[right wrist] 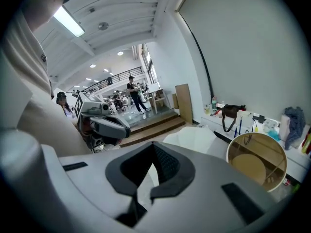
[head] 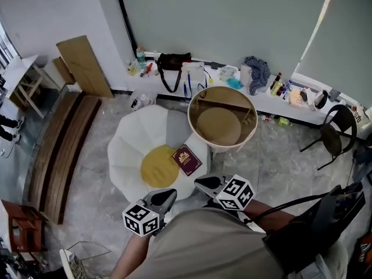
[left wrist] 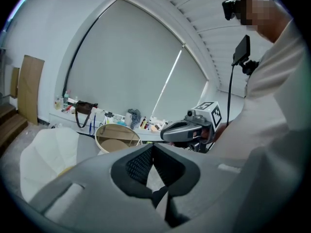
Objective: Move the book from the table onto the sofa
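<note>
Finding: the book [head: 187, 160] is not on the table [head: 222, 97]. It lies flat, cover up, on the seat of the white sofa [head: 131, 150] at the centre of the head view. It sits just beside the yellow cushion [head: 158, 166] and below the round table's rim. We cannot tell whether it touches the cushion. We judge the transfer already made.

Tongs: the left tongs [head: 168, 195] and the right tongs [head: 200, 183] sit low in the head view, close to the person's body and well apart from the book. In each gripper view the jaws are clenched, pad against pad, with nothing between them [left wrist: 153, 148] [right wrist: 153, 147].

Handling, as judgement: the book is a thin maroon volume with a gold emblem. It is likely light and fairly stiff across the cover, and not fragile. The cover may be smooth and inclined to slip. Because it lies flat on a soft seat, a jaw cannot easily pass beneath it. The best hold is across one edge or a free corner, one pad above and one below, with the cushioning pressed down to gain entry. A hold along the spine side would keep the pages from fanning.
</note>
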`<state>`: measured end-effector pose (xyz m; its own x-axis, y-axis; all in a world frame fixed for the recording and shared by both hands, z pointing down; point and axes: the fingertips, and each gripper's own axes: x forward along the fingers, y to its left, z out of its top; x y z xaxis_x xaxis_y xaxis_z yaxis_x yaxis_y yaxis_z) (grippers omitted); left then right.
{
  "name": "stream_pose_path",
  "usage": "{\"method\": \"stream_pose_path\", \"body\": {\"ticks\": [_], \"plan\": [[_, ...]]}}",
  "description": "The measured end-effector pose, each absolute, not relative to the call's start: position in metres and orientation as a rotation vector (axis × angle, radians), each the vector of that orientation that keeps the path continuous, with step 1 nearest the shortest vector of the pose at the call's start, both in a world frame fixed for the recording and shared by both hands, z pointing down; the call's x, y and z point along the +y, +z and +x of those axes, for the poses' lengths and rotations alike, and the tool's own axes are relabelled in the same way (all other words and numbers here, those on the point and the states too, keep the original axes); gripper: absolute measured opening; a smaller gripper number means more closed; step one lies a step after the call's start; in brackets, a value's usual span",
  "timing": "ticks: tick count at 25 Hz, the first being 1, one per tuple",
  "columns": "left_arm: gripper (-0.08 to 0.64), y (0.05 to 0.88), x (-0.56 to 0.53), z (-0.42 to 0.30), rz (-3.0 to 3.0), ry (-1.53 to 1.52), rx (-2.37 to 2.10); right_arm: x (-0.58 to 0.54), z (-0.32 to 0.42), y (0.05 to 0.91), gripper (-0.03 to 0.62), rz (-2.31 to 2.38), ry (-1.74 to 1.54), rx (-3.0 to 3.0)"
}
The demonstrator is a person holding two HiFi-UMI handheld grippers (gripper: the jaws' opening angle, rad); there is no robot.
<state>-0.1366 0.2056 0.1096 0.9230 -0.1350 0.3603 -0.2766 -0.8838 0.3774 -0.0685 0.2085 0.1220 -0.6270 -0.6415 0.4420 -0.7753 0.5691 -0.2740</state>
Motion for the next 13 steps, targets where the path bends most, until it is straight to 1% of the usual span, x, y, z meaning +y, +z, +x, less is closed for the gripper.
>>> {"method": "stream_pose_path", "body": {"ticks": [13], "plan": [[0.008,0.112,0.216,-0.17,2.634,0.432,-0.338,0.216,-0.101,0.114,0.014,1.106,0.607,-2.508]]}}
